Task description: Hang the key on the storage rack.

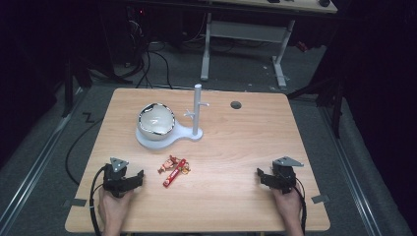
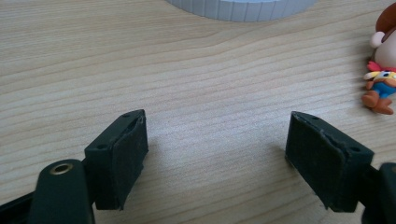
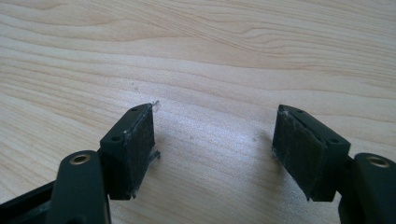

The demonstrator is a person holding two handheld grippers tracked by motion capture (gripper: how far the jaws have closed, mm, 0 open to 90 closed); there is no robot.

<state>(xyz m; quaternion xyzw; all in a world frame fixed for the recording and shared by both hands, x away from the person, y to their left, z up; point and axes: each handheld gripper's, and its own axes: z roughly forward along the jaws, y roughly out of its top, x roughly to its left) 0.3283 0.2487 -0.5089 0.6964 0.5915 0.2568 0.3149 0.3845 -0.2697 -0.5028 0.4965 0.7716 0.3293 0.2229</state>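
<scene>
On the wooden table (image 1: 236, 147) a white bowl (image 1: 156, 120) sits on a white stand base (image 1: 167, 138) with an upright post (image 1: 197, 109). Several wrapped candies (image 1: 174, 168), one a red bar, lie at the table's middle front. My left gripper (image 1: 139, 177) rests low at the front left, open, with bare wood between its jaws (image 2: 215, 154). A small toy-like candy figure (image 2: 380, 88) lies to its right. My right gripper (image 1: 260, 175) rests at the front right, also open and holding nothing (image 3: 212, 144).
A dark round hole (image 1: 236, 104) is in the tabletop at the back right. Cables run across the floor behind the table, beneath a white desk frame (image 1: 246, 34). The stand's ribbed white edge (image 2: 243, 9) lies ahead of the left gripper.
</scene>
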